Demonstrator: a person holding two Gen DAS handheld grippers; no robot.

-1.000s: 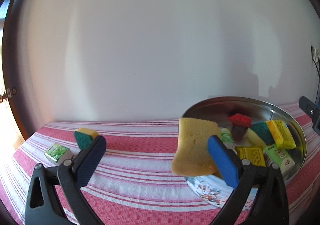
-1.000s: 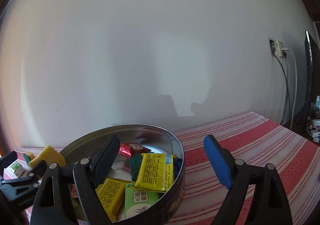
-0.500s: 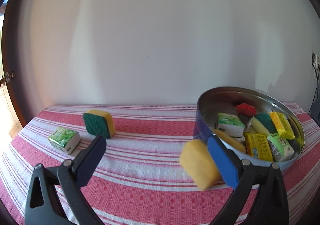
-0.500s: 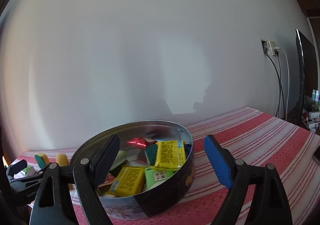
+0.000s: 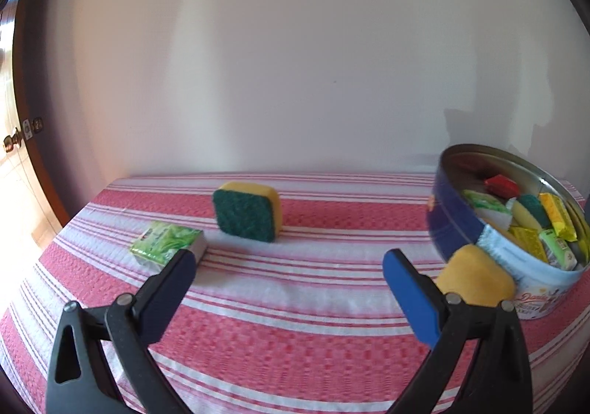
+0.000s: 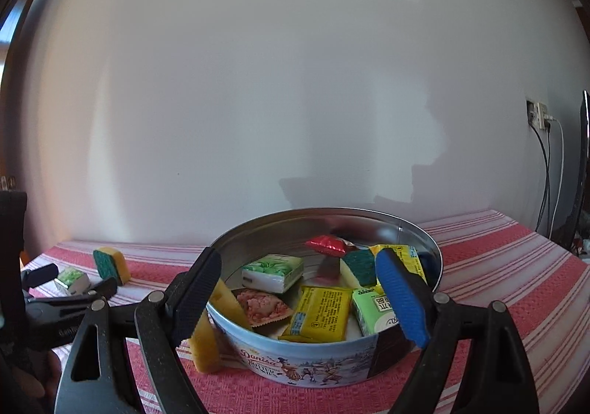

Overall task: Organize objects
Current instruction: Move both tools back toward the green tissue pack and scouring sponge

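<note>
jaws of the left gripper (image 5: 287, 266) and right gripper (image 6: 298, 279) gape, grasping nothing. yellow sponge (image 5: 475, 281) leans against the cookie tin (image 6: 324, 366) on the counter (image 5: 295, 340); green-faced sponge (image 5: 246, 215) and green packet (image 5: 167, 242) lie apart.

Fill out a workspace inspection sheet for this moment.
Surface: red-and-white striped tablecloth.
Job's things: round tin holds packets; plain yellow sponge outside against its wall; green-faced sponge and green packet on the cloth.
Clutter: nothing seen.
Grippers: left gripper open, empty; right gripper open, empty.
Cables: two hang from wall socket.
Surroundings: pale wall.
</note>
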